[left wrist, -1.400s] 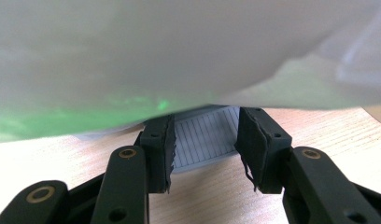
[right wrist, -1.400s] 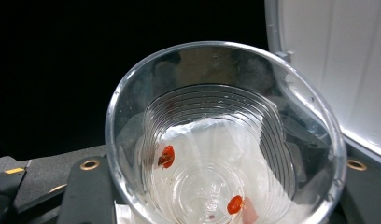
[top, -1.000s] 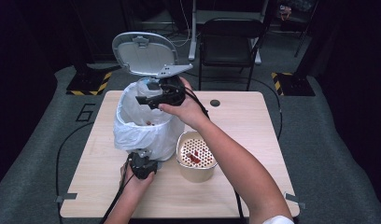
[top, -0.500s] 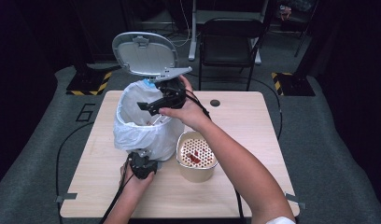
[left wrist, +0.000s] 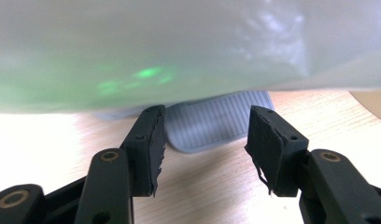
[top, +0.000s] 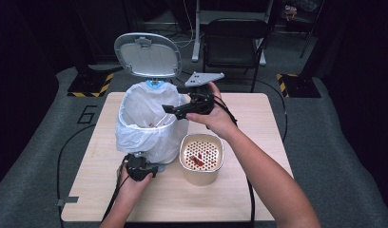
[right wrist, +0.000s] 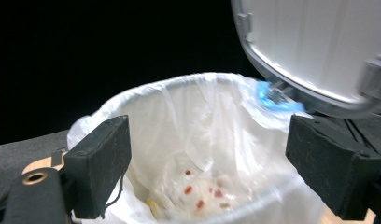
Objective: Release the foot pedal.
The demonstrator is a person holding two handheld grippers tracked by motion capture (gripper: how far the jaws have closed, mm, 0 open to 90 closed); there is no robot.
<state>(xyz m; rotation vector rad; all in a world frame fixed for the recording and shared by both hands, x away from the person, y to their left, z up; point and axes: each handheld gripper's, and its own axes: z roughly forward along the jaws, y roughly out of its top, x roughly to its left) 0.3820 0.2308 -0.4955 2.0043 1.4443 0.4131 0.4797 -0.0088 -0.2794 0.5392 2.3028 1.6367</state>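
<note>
Hovering beside the rim of the lined bin [top: 147, 121] (lid raised), the right gripper [top: 175, 110] is held with jaws wide, just narrowing, nothing between them. The left gripper [top: 151, 169] is rested at the bin's base on the table [top: 258, 190], its jaws just parted around the grey pedal [left wrist: 216, 122], untouched.

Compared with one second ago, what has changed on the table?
The right gripper moved from over the bin toward its right rim, jaws just closing slightly, nothing between them. The left gripper jaws have just opened off the pedal. The lid stayed up; the cup stayed put.
</note>
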